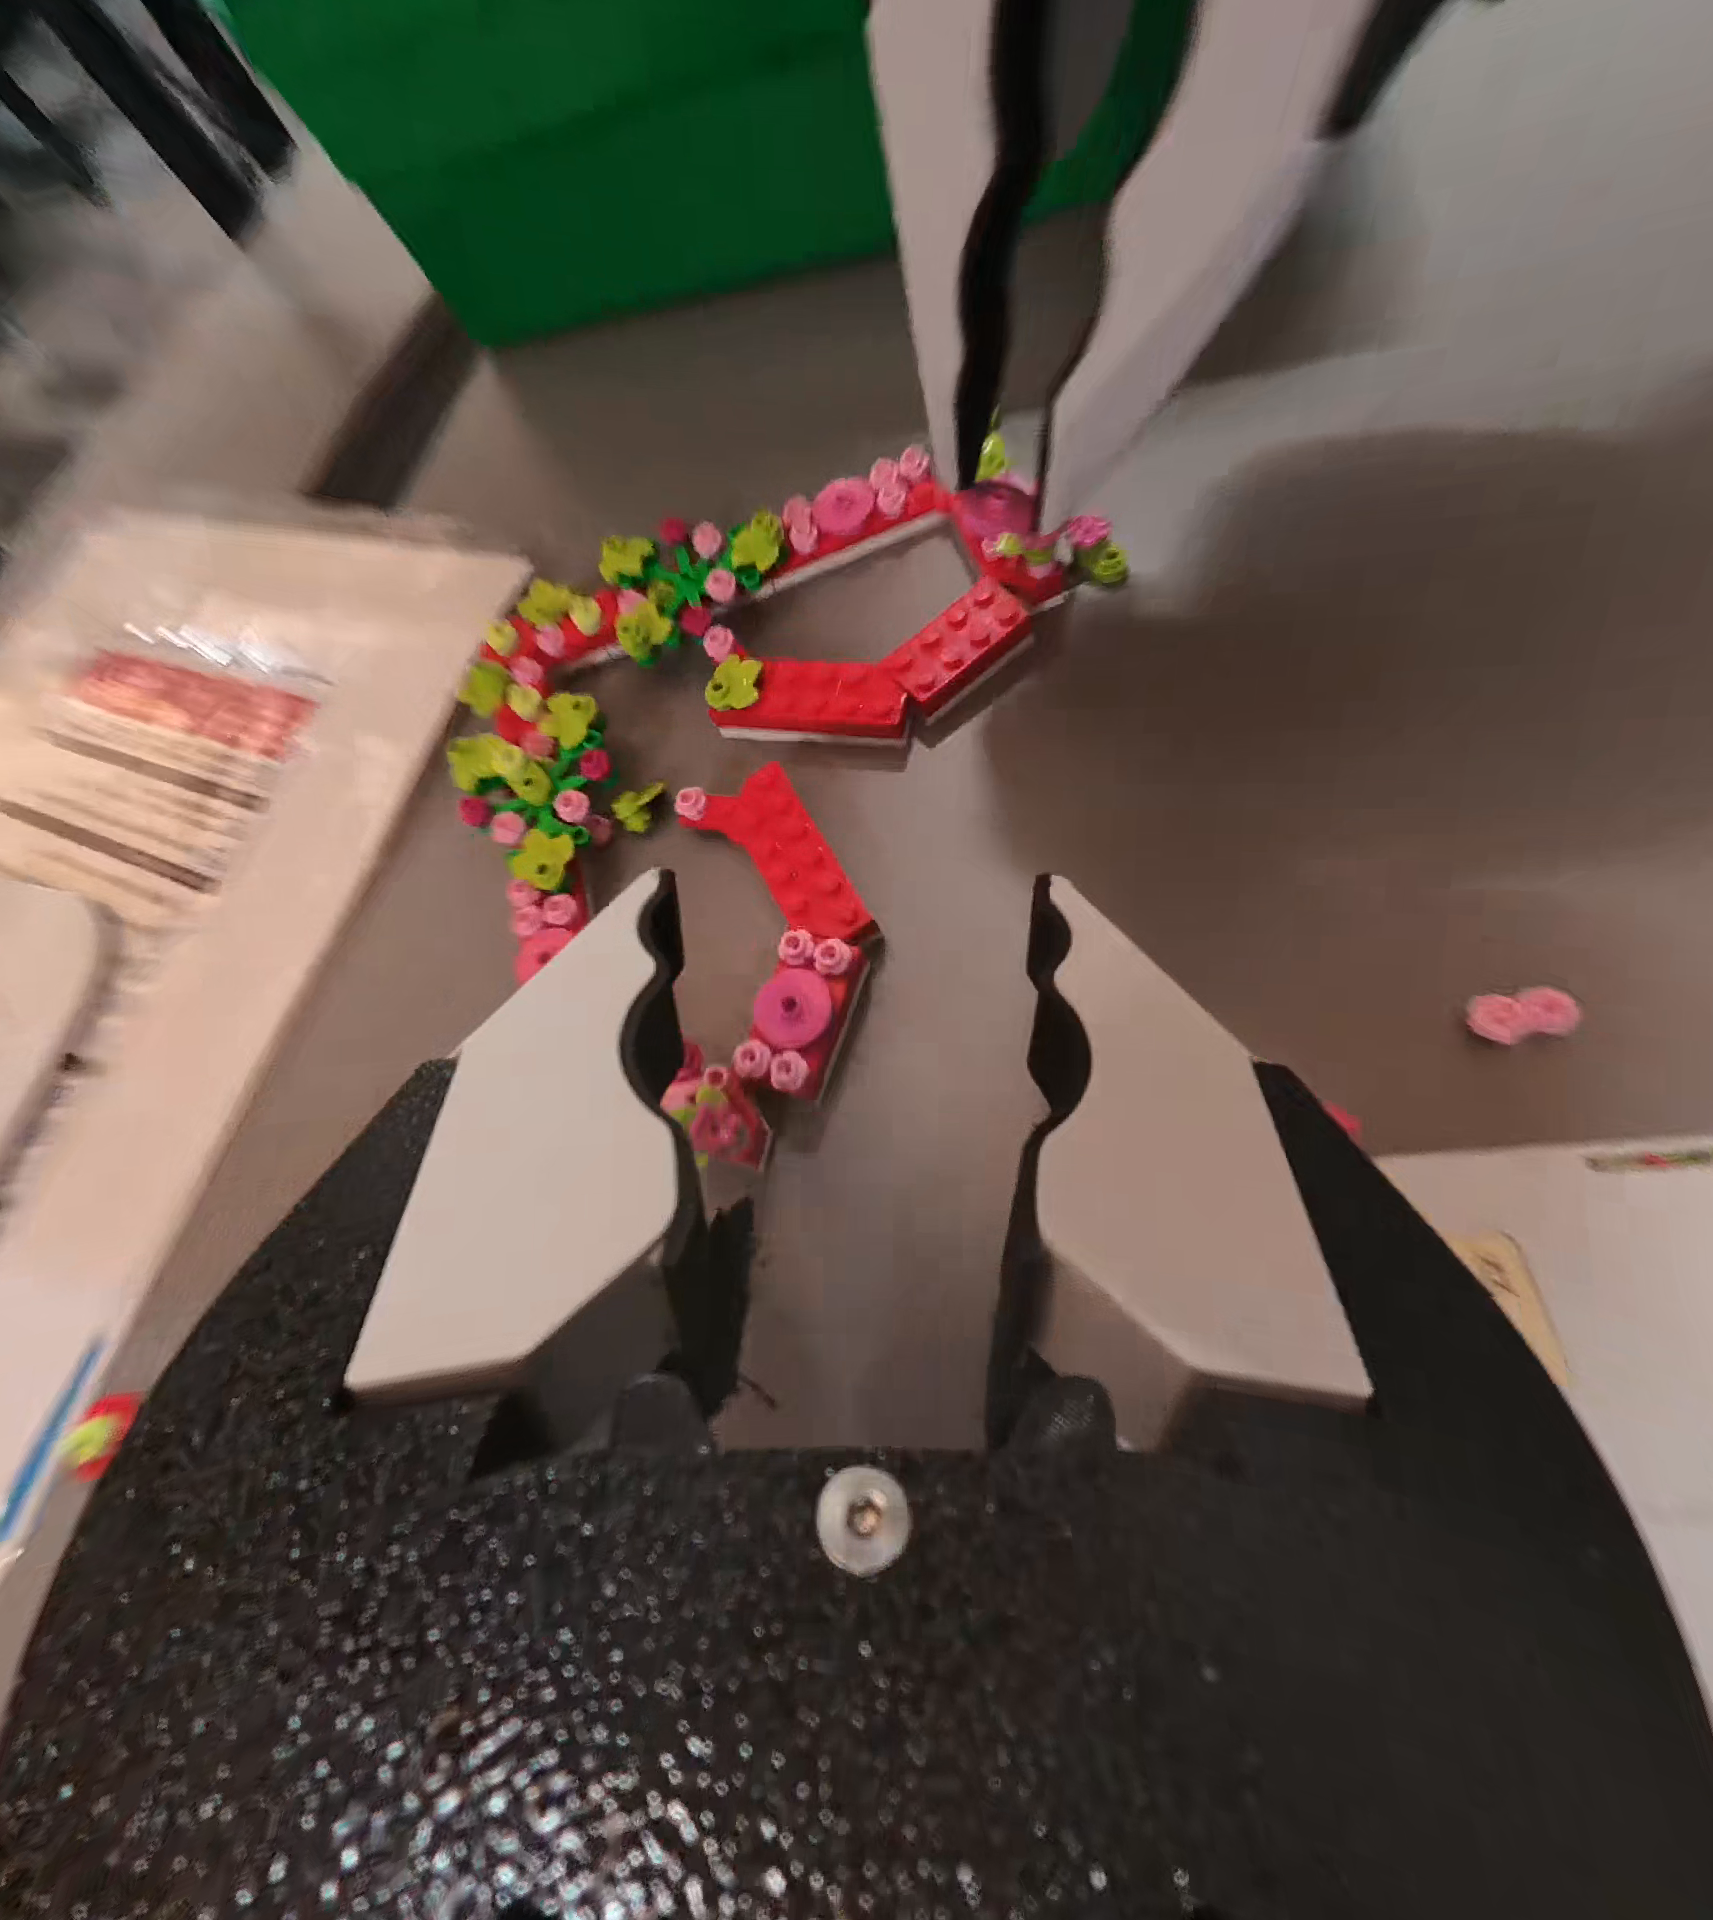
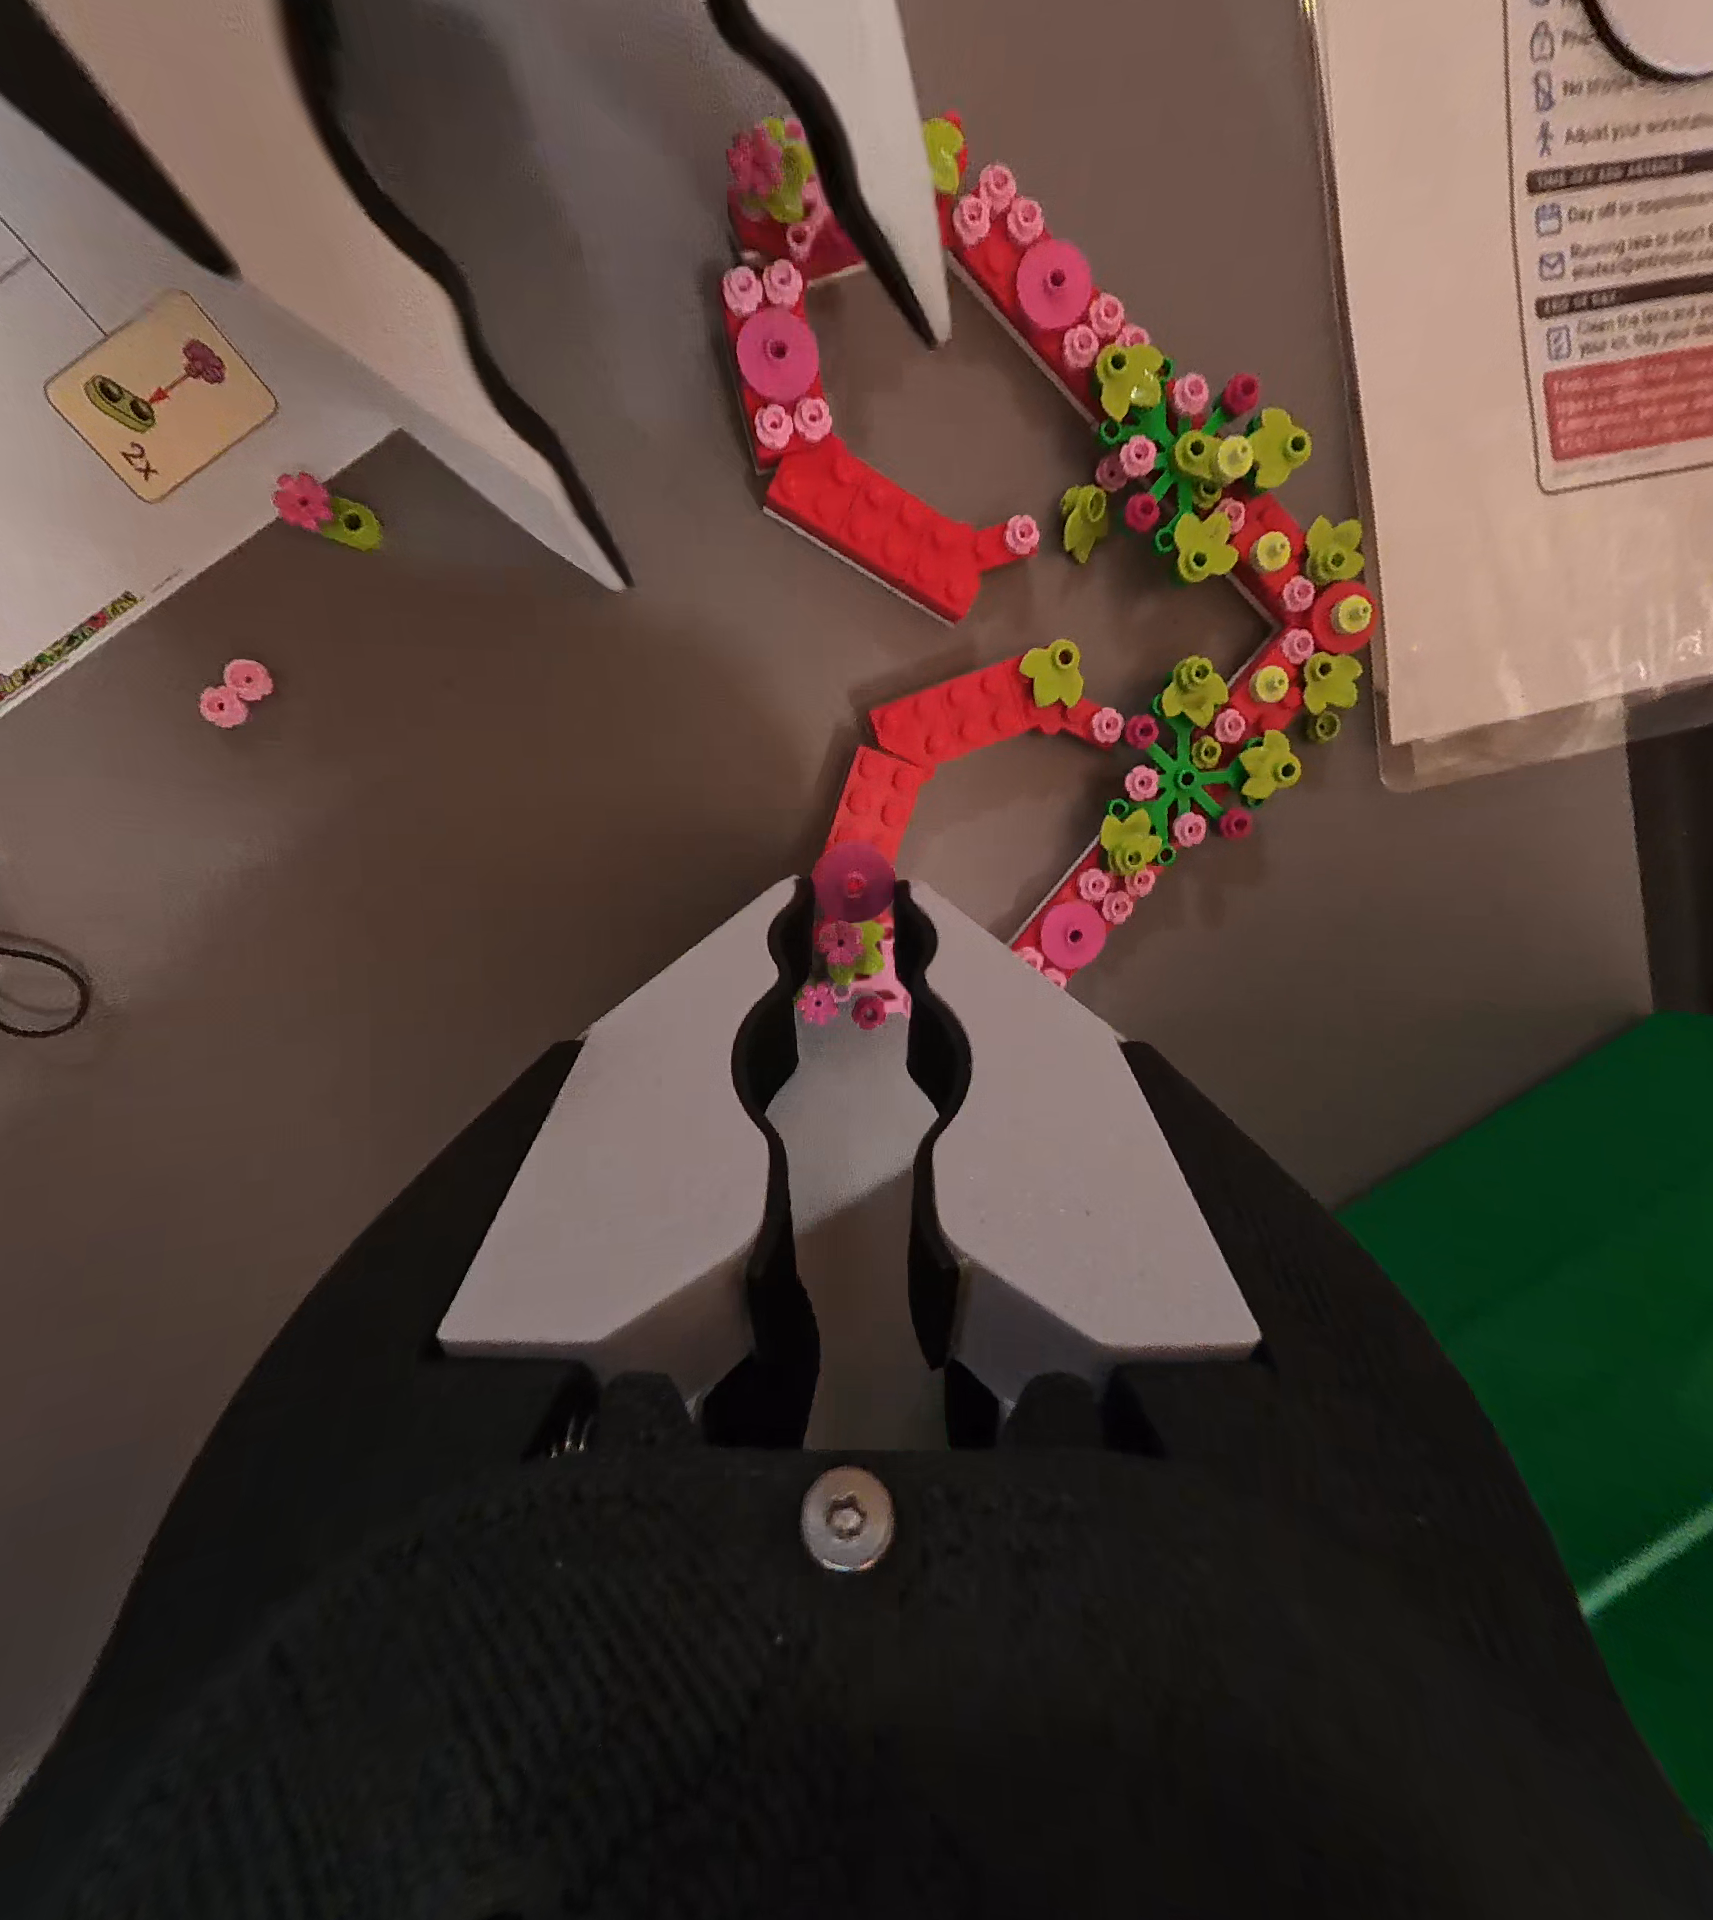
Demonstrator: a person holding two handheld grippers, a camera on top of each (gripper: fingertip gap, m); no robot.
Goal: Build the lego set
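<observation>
The lego build (image 1: 810, 691) is a red frame of angled plates with pink and lime flowers, lying flat on the grey table; it also shows in the right wrist view (image 2: 945, 717). My right gripper (image 2: 857, 904) is shut on the frame's end segment (image 2: 852, 940), which carries a magenta disc and small flowers. It shows at the top of the left wrist view (image 1: 1006, 488). My left gripper (image 1: 852, 894) is open and empty, its jaws wide apart over the other end of the frame (image 1: 800, 997). It shows at the top of the right wrist view (image 2: 774, 457).
A loose pair of pink flowers (image 2: 236, 691) and a pink flower on a lime piece (image 2: 327, 509) lie on the table. The instruction booklet (image 2: 0, 468) is beside them. A laminated sheet (image 2: 1610, 364) lies along the frame's flowered side. A green box (image 2: 1610, 1351) sits at the table edge. About 8 cm separates my left fingertips from my right.
</observation>
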